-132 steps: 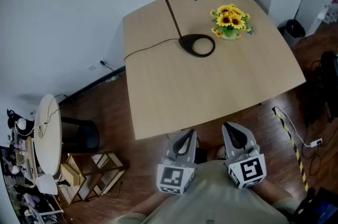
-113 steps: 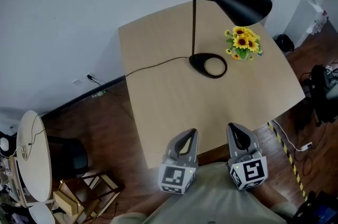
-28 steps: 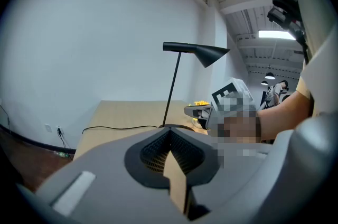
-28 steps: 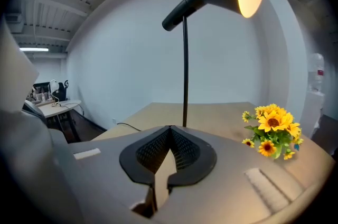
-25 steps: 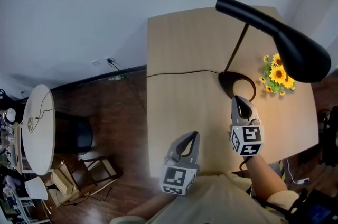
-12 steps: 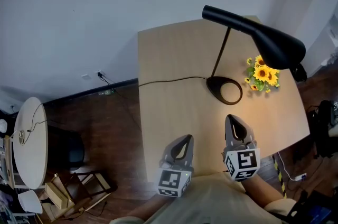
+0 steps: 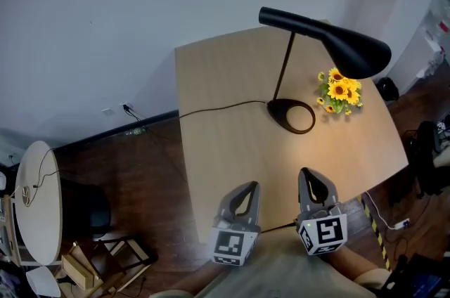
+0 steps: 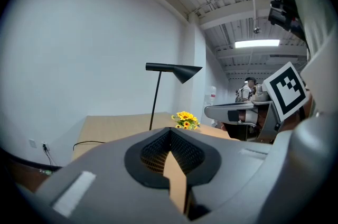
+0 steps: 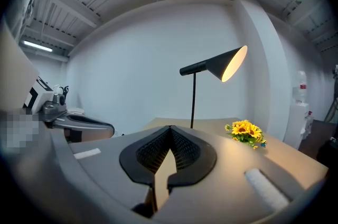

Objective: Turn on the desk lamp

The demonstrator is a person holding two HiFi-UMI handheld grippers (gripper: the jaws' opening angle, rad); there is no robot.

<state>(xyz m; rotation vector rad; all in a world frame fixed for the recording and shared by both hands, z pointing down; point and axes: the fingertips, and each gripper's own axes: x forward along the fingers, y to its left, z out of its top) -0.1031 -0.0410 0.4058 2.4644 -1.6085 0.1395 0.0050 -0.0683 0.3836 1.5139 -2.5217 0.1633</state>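
The black desk lamp stands at the back of the light wooden table (image 7: 232, 142); its cone shade (image 7: 330, 43) juts right above its oval base (image 7: 290, 115). The inside of the shade (image 9: 232, 64) glows, and warm light falls on the tabletop by the base. My left gripper (image 7: 247, 189) and right gripper (image 7: 309, 177) hover side by side over the table's near edge, well short of the lamp. Both are shut with nothing held. In the left gripper view the lamp (image 8: 171, 68) rises beyond my closed left gripper (image 8: 170, 130). My right gripper (image 9: 170, 128) points towards the lamp pole.
A small pot of sunflowers (image 7: 339, 89) sits right of the lamp base. The lamp's black cord (image 7: 218, 109) runs left off the table towards the wall. A round white table (image 7: 39, 202) and a dark chair (image 7: 88, 202) stand on the wooden floor at left.
The lamp was dark five seconds ago and is lit now. My right gripper, at the lamp base a second ago, has drawn back beside the left one at the near edge.
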